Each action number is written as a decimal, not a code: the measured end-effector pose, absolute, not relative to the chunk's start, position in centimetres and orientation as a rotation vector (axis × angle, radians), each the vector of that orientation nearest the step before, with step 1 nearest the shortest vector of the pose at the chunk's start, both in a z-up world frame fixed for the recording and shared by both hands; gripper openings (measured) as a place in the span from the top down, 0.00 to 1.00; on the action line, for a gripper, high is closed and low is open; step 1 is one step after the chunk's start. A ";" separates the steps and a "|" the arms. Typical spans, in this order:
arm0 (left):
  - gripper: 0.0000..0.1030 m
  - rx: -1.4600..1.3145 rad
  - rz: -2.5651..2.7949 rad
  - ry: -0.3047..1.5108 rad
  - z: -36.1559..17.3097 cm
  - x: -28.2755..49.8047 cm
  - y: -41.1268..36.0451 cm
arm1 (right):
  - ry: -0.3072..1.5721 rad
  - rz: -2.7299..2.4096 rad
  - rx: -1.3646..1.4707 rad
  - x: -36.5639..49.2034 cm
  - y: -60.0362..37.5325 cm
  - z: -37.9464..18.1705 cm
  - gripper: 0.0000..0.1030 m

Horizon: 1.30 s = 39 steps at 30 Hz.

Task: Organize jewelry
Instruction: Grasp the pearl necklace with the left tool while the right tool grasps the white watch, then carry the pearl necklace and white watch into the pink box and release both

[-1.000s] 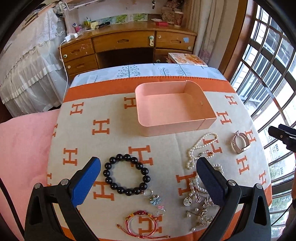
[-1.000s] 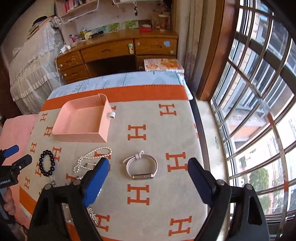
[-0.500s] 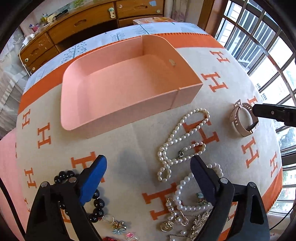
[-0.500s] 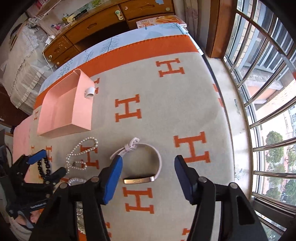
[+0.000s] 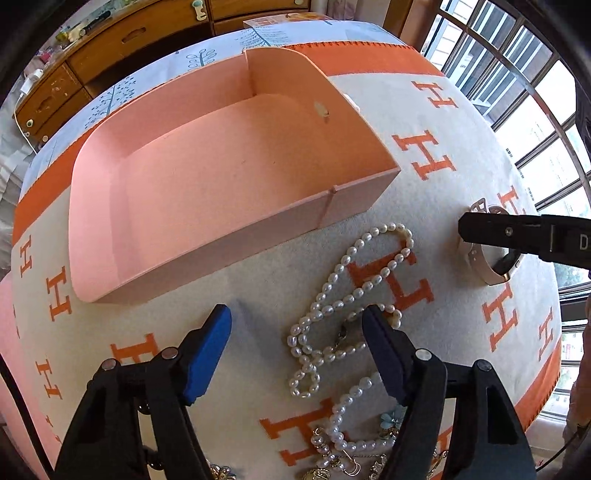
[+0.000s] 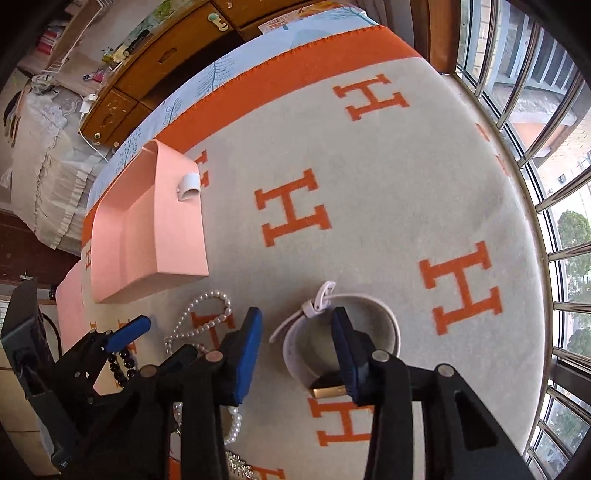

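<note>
Open orange-lettered cream blanket [image 6: 406, 177] lies free toward the barred window, while the empty pink open-topped cardboard box [image 5: 207, 177] blocks the far left and tangled white pearl strands [image 5: 343, 295] crowd the near edge.

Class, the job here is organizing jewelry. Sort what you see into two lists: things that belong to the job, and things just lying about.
Belongs to the job:
- pink box, empty
- pearl necklace
- white watch
- black bead bracelet
- left gripper, right gripper

Just lying about:
- H-patterned blanket
- wooden desk
- magazine
</note>
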<state>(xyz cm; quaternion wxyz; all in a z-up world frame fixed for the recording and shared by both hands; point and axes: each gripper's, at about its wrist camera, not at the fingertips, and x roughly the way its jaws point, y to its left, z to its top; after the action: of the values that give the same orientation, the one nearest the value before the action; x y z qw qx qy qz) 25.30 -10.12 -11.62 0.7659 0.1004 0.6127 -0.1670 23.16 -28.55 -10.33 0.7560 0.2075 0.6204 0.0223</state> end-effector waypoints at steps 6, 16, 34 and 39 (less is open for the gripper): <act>0.56 0.260 -0.376 1.330 -11.6 25.7 -11.6 | 1.313 -0.007 0.289 23.4 -26.8 -10.1 0.80; 0.97 0.084 -0.367 1.366 -10.3 26.0 -11.0 | 1.297 0.031 0.322 22.6 -27.7 -10.1 0.90; 0.97 -0.053 -0.310 0.986 6.4 25.4 -4.0 | 1.013 0.203 0.297 20.6 -22.6 1.9 0.91; 0.97 -0.093 -0.291 0.899 10.8 26.1 -2.3 | 0.974 0.254 0.304 22.0 -20.6 3.4 0.91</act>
<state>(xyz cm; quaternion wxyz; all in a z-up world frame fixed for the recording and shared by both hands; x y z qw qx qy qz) 26.10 -2.29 10.84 0.8895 -0.0447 0.4326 -0.1402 21.98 -20.57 3.45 0.8649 0.1449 0.4650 0.1211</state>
